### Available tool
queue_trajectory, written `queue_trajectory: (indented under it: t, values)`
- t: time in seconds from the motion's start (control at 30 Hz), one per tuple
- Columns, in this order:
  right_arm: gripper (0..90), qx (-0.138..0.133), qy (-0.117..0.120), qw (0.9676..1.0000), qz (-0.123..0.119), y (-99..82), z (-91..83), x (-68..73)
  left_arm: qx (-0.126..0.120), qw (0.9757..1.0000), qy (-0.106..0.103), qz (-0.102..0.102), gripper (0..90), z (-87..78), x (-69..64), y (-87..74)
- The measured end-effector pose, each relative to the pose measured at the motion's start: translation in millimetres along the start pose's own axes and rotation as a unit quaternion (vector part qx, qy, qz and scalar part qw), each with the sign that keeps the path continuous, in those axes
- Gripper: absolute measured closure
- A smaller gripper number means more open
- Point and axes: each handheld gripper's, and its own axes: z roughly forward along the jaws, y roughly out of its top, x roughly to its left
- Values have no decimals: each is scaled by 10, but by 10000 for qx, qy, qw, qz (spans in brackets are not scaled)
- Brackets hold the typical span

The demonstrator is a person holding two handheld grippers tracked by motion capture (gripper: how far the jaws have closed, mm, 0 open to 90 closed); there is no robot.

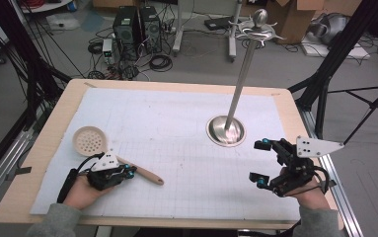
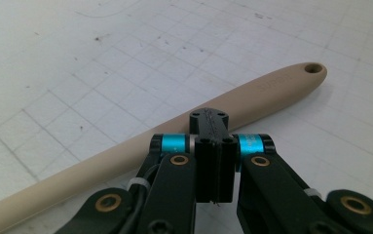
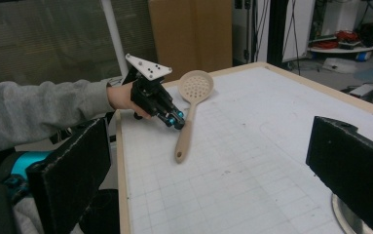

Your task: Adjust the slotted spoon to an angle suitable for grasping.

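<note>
A beige slotted spoon [image 1: 89, 139] lies on the white grid mat [image 1: 186, 148] at the left, its handle [image 2: 252, 97] running toward the middle. My left gripper [image 1: 131, 171] is shut, pads pressed together with nothing between them, and its tips rest right against the near side of the handle. In the right gripper view the left gripper [image 3: 177, 121] meets the spoon [image 3: 196, 87] about halfway down its handle. At the right edge of the mat my right gripper [image 1: 258, 162] stands open and wide, holding nothing. A metal stand [image 1: 226, 131] with hooks on top rises behind it.
The mat covers a wooden table [image 1: 43, 148]. The stand's round base [image 3: 349, 219] sits just beyond the right gripper's far jaw. Computers, cables and boxes lie on the floor past the far edge. Black frame legs flank both sides.
</note>
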Motion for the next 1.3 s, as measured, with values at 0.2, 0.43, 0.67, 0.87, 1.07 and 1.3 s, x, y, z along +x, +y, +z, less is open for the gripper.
queue_trajectory:
  t: [0.2, 0.43, 0.67, 0.87, 1.07, 1.3]
  values:
    - [17, -38, -116, 9999, 54, -25, -92, 21, 102, 9997, 209, -30, 895, 88, 84, 47]
    - [17, -9, -168, 9998, 129, -33, -94, 27, 189, 9990, 292, -265, 895, 124, 179, 61]
    - [17, 19, -140, 9998, 130, -41, -78, 13, -214, 9982, 469, -290, 895, -55, 266, 83]
    - [17, 51, -123, 9998, 159, -49, -62, 11, -272, 9950, 811, -522, 896, -226, 462, -6]
    - [17, 79, -127, 9998, 138, -46, -44, 16, -317, 9918, 1064, -633, 895, -212, 544, -22]
    - [17, 105, -140, 9998, 129, -43, -45, 24, -174, 9904, 1132, -781, 896, -103, 652, -17]
